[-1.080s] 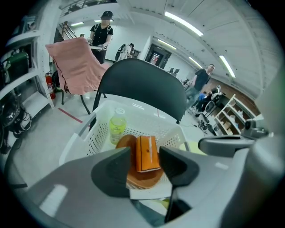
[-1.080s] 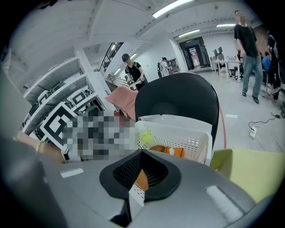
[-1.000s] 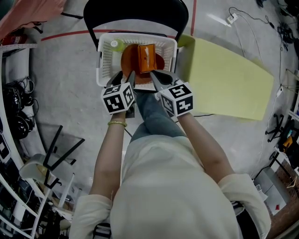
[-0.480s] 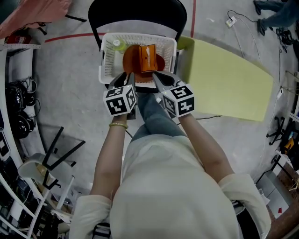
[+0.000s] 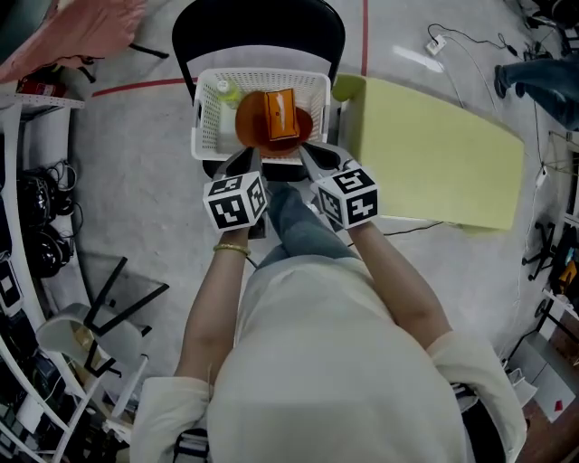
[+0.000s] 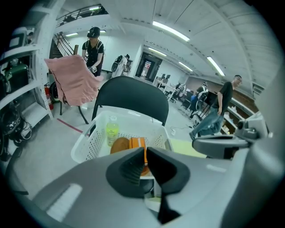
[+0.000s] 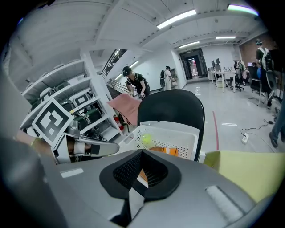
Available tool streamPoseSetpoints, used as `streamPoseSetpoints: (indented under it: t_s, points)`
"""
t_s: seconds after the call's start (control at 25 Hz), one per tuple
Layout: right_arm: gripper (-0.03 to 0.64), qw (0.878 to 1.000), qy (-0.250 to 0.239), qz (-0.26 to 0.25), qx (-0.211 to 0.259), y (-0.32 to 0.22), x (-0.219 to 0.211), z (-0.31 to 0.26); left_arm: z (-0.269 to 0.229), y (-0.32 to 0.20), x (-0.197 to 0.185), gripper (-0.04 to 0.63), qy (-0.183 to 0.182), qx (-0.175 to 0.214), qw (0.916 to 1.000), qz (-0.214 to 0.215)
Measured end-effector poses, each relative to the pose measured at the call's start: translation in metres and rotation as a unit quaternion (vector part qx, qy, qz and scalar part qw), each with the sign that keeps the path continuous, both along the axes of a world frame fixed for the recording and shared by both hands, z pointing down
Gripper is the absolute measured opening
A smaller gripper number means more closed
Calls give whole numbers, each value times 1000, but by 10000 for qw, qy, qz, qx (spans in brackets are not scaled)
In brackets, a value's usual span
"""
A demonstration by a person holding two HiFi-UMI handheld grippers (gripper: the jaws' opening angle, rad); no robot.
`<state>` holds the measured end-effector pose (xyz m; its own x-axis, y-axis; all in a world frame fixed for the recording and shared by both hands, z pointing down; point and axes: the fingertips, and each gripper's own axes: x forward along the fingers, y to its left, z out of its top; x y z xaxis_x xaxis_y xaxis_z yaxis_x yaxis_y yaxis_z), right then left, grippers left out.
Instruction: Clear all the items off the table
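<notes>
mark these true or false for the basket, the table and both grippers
1. The white basket sits on a black chair. True.
2. A bottle stands on the yellow table. False: the bottle lies in the basket.
3. The left gripper holds the orange box. False: its jaws have just been closing on nothing; the orange box lies in the basket.
4. The right gripper is shut and empty. True.

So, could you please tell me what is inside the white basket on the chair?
The white basket holds a yellow-green bottle in its far-left corner, a round orange-brown dish, and an orange box lying on the dish. Whatever lies beneath the dish is covered.
</notes>
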<state>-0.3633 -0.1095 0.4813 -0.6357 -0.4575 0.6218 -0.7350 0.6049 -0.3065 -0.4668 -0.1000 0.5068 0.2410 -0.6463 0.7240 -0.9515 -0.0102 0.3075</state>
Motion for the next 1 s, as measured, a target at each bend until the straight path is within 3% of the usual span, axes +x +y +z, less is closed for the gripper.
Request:
streamPoseSetpoints:
  t_s: [1.0]
  points:
    - [-2, 9988, 20, 148, 471, 98, 89, -38, -47, 81, 100, 11, 69, 430, 9967, 688]
